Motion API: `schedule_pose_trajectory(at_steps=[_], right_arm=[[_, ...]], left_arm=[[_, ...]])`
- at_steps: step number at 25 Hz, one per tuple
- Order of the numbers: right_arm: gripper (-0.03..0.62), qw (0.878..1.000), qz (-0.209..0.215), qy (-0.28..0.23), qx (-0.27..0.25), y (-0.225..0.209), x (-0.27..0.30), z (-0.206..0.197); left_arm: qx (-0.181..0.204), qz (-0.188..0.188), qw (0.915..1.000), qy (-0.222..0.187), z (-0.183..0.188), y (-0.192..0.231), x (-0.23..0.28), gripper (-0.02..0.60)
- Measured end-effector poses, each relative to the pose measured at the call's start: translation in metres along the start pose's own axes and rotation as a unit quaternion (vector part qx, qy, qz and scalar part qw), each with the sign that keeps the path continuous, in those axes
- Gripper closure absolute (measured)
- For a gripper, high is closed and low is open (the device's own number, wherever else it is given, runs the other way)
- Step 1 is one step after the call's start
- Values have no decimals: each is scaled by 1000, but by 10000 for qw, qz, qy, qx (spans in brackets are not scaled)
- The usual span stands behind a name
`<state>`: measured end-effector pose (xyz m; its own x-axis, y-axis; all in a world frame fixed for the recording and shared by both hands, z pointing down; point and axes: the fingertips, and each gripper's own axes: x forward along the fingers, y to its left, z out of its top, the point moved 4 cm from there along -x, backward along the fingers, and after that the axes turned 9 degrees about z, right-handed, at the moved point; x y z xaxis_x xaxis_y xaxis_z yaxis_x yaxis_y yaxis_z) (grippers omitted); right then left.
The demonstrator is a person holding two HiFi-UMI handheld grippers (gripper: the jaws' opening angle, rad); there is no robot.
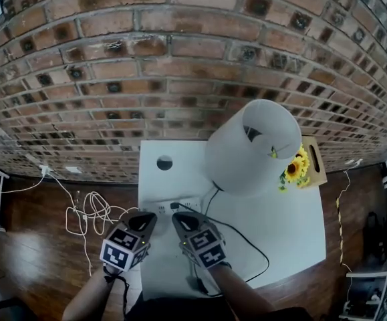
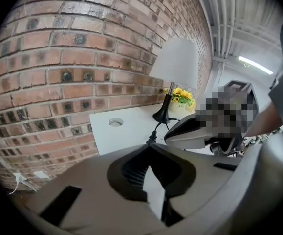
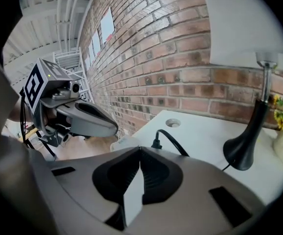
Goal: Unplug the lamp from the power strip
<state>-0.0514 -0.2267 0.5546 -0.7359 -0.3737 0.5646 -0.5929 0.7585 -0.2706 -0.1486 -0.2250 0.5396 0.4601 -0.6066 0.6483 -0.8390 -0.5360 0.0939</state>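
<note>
Off to the left of the left gripper, loose white cables (image 1: pixel 89 214) are lying in a tangle on the wooden floor (image 1: pixel 39 246), below the brick wall (image 1: pixel 146 65). The left gripper (image 1: pixel 148 219) is hanging over the near part of the white counter (image 1: pixel 280 239) and tilting downward. Its jaws are pressed together with nothing between them. Straight ahead of it, farther back, a round hole (image 1: pixel 164 163) is showing in the counter top.

Just to its right, the right gripper (image 1: pixel 178 219) is pointing down at much the same slant, its jaws also meeting tip to tip and pinching nothing. A short way ahead of both tips, the white power strip (image 1: pixel 180 206) is lying on the counter. The lamp's black plug (image 3: pixel 157 143) is standing upright in it, and no jaw is on it. The black cord (image 1: pixel 246 239) is trailing across the counter to the right of the right gripper.

Well ahead and to the right of that gripper, the lamp (image 1: pixel 253 146) is standing on its black base (image 3: pixel 241 155) under a white shade. Sunflowers (image 1: pixel 297 169) are sitting just beyond the base, farther right.
</note>
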Motion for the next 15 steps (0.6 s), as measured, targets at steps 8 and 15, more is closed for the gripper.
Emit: schedule_pose_trajectory(at_steps=[8, 15], right_arm=[[425, 9996, -177, -99, 200, -10, 13, -3], [425, 9988, -484, -81, 70, -21, 18, 0]], left_arm=[[23, 26, 9996, 293, -7, 2, 25, 560], [52, -118, 9993, 337, -10, -2, 35, 560]])
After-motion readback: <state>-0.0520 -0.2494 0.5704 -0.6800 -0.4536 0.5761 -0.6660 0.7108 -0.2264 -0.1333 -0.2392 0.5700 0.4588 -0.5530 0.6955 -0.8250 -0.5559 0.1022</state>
